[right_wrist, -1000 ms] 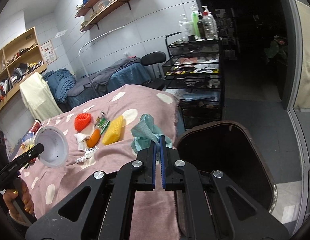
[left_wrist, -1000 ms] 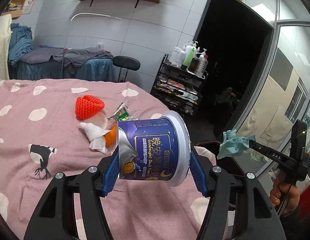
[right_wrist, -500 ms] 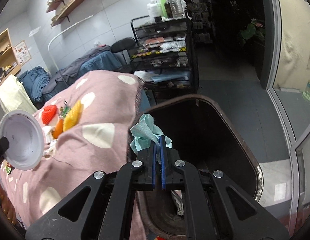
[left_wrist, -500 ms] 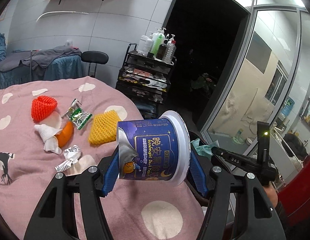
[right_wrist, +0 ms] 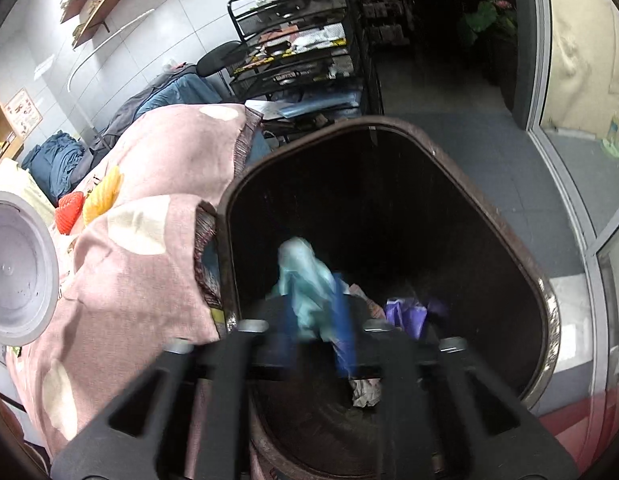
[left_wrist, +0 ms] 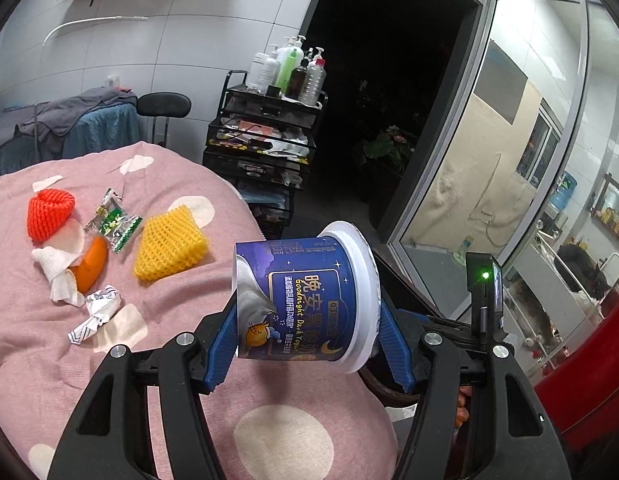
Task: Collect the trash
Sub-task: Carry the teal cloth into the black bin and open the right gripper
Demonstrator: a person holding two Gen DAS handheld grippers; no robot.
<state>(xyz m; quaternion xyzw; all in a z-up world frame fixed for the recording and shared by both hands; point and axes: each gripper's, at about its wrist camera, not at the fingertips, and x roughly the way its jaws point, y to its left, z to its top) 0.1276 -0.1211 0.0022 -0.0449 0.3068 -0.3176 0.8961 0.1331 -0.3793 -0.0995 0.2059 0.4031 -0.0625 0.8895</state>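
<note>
While our right hand-held gripper [right_wrist: 315,332] has just been opening over the bin [right_wrist: 545,300], the rag [right_wrist: 305,280] between its jaws, our left [left_wrist: 305,344] clamps the cup [left_wrist: 305,300]; hurrying risks missing.

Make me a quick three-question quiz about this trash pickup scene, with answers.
1. True or false: the left gripper holds a yogurt cup.
2. What colour is the netting lying nearest the cup?
3. The teal tissue sits over: A) the bed, B) the bin, C) the floor.

Key:
1. True.
2. Yellow.
3. B; the right gripper has just been opening, with the tissue between its jaws.
</note>
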